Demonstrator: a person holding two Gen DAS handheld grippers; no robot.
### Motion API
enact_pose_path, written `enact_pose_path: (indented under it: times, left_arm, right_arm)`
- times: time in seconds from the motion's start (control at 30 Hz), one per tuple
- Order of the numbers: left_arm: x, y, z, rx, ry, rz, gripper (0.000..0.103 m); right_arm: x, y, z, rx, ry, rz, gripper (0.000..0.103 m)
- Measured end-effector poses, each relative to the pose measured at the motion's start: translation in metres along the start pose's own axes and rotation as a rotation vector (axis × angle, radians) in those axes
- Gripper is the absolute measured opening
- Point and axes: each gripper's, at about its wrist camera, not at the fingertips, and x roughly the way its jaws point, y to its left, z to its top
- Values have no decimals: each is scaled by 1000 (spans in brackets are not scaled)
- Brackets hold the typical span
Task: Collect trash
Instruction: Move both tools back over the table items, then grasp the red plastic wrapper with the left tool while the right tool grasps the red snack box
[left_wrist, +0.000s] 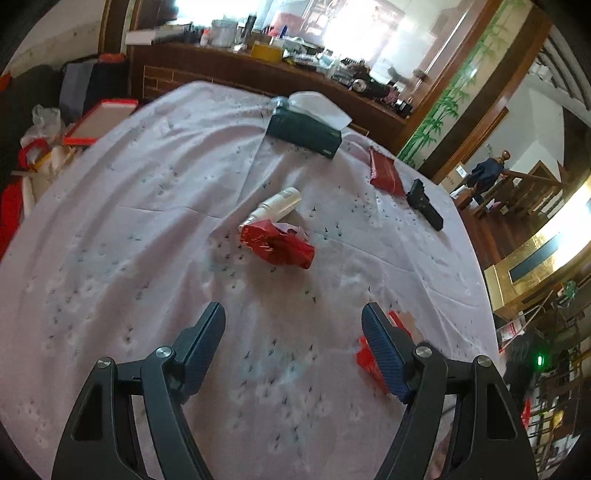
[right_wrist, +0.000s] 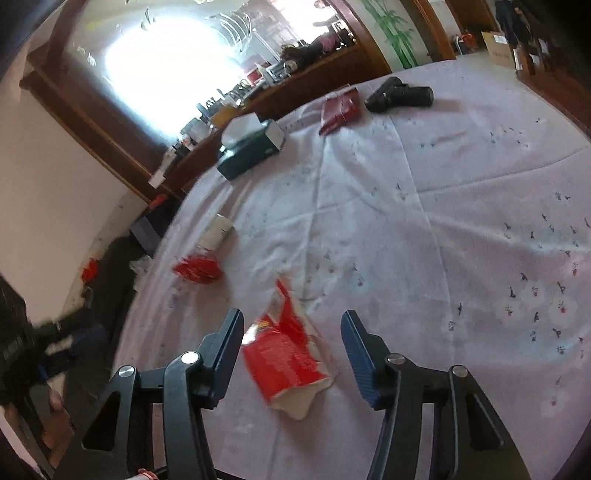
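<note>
The left gripper (left_wrist: 293, 325) hangs over a tabletop (left_wrist: 147, 206) covered with a pale flowered cloth, its jaws wide apart with only bare cloth between them. Straight ahead of these jaws, well apart from them, lies a crumpled red wrapper (left_wrist: 277, 243), and a white bottle (left_wrist: 275, 206) lies on its side just behind it, touching or nearly touching it. Farther ahead sits a dark green tissue box (left_wrist: 303, 133) with a white tissue sticking out of its top. Ahead and to the right of the jaws lie a flat red packet (left_wrist: 386, 173) and, just beside it, a black device (left_wrist: 424, 205). Partly hidden behind the right-hand jaw is a torn red carton (left_wrist: 369, 363), lying outside the jaws.

In the right wrist view, the right gripper (right_wrist: 291, 345) has that torn red carton (right_wrist: 286, 354) between its jaws. The jaws stand at a middling width, apart from the carton on both sides: the left-hand one is close to its edge, while the right-hand one shows a clear gap of cloth. The carton lies flat on the cloth, its white torn end towards the camera. Ahead and to the left of these jaws lies the crumpled red wrapper (right_wrist: 199, 269), with the white bottle (right_wrist: 218, 232) beyond it; the tissue box (right_wrist: 251, 147), red packet (right_wrist: 340, 109) and black device (right_wrist: 400, 96) lie far ahead.
</note>
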Motion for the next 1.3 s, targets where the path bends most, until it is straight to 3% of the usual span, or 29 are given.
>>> enact_pose_path:
  times: [0.2,0.27,0.33,0.5,0.57,0.7,0.73,0.8,1.0,1.3]
  left_arm:
    - [49,-12,23,-26,44,29,75]
    - [67,-13,32,-48,59,65,75]
    - [82,-14,39,-70,75,79,75]
    - [110,-12,51,-115,111,131,74]
    - [116,-12,52,-124,122,139,66]
    - [125,-11,48,-120,152,175,35]
    - [124,-11,47,-118,151,172,34]
    - [118,-11,44,-110,136,169,21]
    - [81,-18,24,-31,97,154,19]
    - [-14,-43,-56,72,-4,51,18]
  right_arm:
    - [11,0,-5,-9,35,18,36]
    - [12,0,-5,-7,38,11,19]
    - [13,0,-5,-7,45,12,12]
    - [10,1,-5,-5,33,20,7]
    - [9,1,-5,-5,31,16,5]
    - [7,-1,-5,5,22,19,5]
    - [5,-2,-5,4,14,16,5]
    - [3,-1,-4,3,3,17,5]
    - [-4,3,-4,-19,-25,30,5]
    - [-28,13,-5,-63,-92,56,3]
